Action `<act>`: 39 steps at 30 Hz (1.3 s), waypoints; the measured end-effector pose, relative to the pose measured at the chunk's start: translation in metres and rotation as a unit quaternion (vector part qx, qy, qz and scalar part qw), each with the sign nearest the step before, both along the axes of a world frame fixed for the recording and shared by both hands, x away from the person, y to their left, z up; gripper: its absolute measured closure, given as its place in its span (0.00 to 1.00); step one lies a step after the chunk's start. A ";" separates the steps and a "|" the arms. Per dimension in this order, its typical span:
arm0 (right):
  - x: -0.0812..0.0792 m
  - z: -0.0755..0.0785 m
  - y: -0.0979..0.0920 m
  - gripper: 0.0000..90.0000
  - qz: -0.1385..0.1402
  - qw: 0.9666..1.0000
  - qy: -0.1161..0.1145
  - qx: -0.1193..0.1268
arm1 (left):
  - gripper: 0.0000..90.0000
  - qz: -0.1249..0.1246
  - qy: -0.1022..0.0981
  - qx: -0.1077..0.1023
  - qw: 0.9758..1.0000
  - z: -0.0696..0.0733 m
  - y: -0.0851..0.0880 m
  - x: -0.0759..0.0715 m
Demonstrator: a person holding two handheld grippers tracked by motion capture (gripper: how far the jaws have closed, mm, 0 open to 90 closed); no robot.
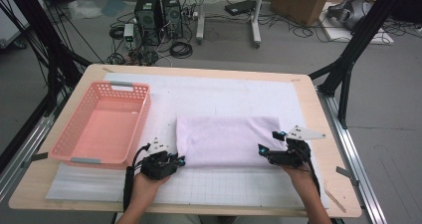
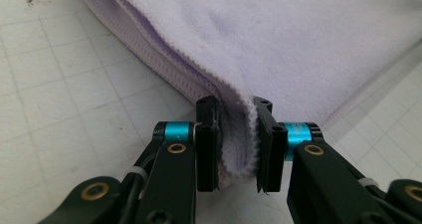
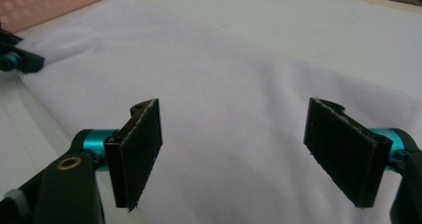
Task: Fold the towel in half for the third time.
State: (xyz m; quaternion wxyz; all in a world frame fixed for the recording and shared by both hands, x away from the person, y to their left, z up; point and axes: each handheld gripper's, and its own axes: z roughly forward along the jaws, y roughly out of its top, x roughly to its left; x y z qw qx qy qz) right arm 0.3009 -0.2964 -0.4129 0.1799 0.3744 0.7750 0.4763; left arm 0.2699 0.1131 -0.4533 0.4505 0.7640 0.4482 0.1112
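The left gripper (image 2: pixel 238 147) had its jaws clenched on the folded lilac towel's (image 1: pixel 229 139) corner, while the right gripper's (image 3: pixel 244 154) jaws stood released, wide apart just above the cloth.

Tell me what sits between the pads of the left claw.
A bunched corner of the folded lilac towel sits between the left claw's pads, which pinch its layered hem, as the left gripper view shows. The high view places that claw at the towel's near left corner.

Pale lilac towel (image 1: pixel 228 139), with finer ribbed hem. Salmon-pink basket (image 1: pixel 79 137) with dotted holes, at ten o'clock from towel. White mat (image 1: pixel 239 188) with thin grey grid. Black left gripper (image 2: pixel 238 149) and right gripper (image 3: pixel 241 154), turquoise accents, brass rivets.
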 end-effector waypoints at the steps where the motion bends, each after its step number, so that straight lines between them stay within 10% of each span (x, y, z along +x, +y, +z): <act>1: 0.005 0.002 0.006 0.23 0.007 1.000 -0.001 -0.004 | 0.83 0.001 0.000 0.000 1.000 0.000 0.000 0.000; 25: 0.097 0.025 0.126 0.28 0.102 0.992 0.042 -0.063 | 0.82 0.008 0.023 -0.025 0.999 -0.001 0.004 0.001; 39: 0.128 -0.004 0.195 0.40 0.160 0.976 0.087 -0.122 | 0.83 0.012 0.036 -0.044 0.998 -0.002 0.009 0.001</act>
